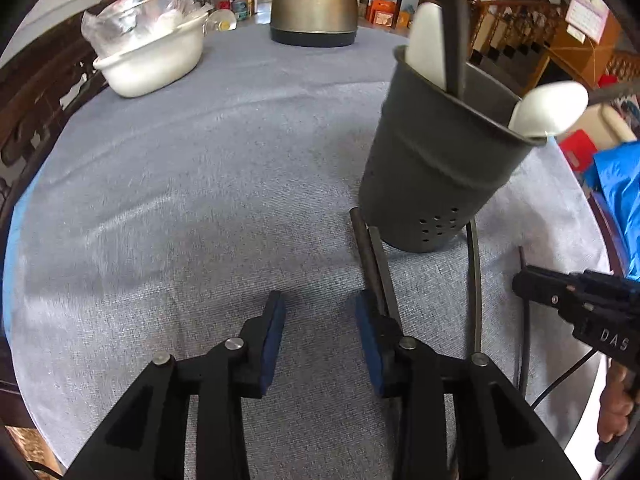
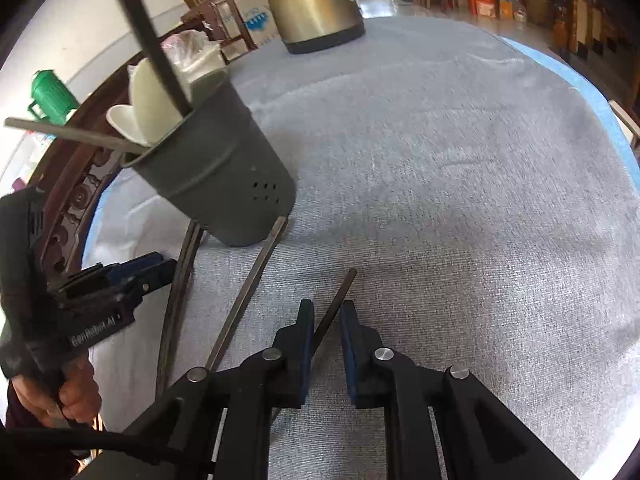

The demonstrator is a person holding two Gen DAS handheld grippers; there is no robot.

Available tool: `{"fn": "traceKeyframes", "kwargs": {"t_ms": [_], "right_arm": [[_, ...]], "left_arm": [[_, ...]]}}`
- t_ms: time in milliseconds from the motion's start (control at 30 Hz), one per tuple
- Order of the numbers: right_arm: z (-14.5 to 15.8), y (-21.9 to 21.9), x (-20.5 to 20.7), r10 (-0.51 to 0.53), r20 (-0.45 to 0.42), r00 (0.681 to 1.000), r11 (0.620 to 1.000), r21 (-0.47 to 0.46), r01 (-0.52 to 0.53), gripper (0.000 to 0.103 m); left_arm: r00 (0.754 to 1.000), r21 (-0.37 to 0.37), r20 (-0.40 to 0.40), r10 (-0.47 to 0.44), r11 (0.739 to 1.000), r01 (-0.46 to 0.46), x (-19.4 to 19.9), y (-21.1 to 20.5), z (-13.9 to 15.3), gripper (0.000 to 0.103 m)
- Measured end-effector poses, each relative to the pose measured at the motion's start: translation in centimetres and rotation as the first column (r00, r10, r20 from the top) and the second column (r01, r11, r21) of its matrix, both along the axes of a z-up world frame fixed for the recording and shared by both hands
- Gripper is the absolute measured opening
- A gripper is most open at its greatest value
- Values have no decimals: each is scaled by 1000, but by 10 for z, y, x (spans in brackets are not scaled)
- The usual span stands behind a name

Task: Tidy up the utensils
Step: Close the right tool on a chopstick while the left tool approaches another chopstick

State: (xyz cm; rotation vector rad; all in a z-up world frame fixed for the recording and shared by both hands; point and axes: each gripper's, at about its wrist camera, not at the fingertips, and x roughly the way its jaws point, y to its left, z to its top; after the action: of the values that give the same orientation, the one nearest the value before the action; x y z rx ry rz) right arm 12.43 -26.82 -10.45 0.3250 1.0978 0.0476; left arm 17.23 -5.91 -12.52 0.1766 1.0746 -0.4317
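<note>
A dark grey utensil holder [image 1: 440, 152] [image 2: 216, 176] stands on the grey tablecloth with white spoons [image 1: 428, 40] and dark chopsticks in it. Several loose dark chopsticks [image 1: 372, 256] lie at its foot. My left gripper [image 1: 320, 308] [image 2: 160, 266] is open over bare cloth, and two of those chopsticks lie just outside its right finger. My right gripper [image 2: 326, 312] [image 1: 532, 284] is shut on one chopstick [image 2: 344, 286], which crosses slantwise between the blue pads. Another single chopstick [image 2: 248, 292] and a pair [image 2: 176, 300] lie to its left.
A brass-coloured kettle [image 1: 314, 0] [image 2: 316, 4] stands at the far edge of the round table. A white pot [image 1: 148, 60] under plastic wrap sits at the far left. Carved wooden chair backs [image 1: 36, 112] ring the table. A green jug [image 2: 50, 96] stands beyond it.
</note>
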Motion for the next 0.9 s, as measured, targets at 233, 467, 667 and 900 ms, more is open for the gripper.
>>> {"fn": "traceKeyframes", "kwargs": {"t_ms": [233,467,667,900], "right_arm": [[1,18,2,10,47,999,995,-95,-6,12],[12,17,-22,71,105,992,995,-72,-64,4],[6,4,-26,12,60,998,999,35,-14,7],[23,-7,-34,-22,119,993,996,92,11,7]], "left_arm": [[999,26,45,-16,1000,15,-10,-1,-3,9],[1000,6,8,-24,1000,24,-18,20,-3,8],[1000,-57,-3,-16,998,16,-22,17,3,10],[998,-127,58,-7,992,14,-40,5,24,30]]}}
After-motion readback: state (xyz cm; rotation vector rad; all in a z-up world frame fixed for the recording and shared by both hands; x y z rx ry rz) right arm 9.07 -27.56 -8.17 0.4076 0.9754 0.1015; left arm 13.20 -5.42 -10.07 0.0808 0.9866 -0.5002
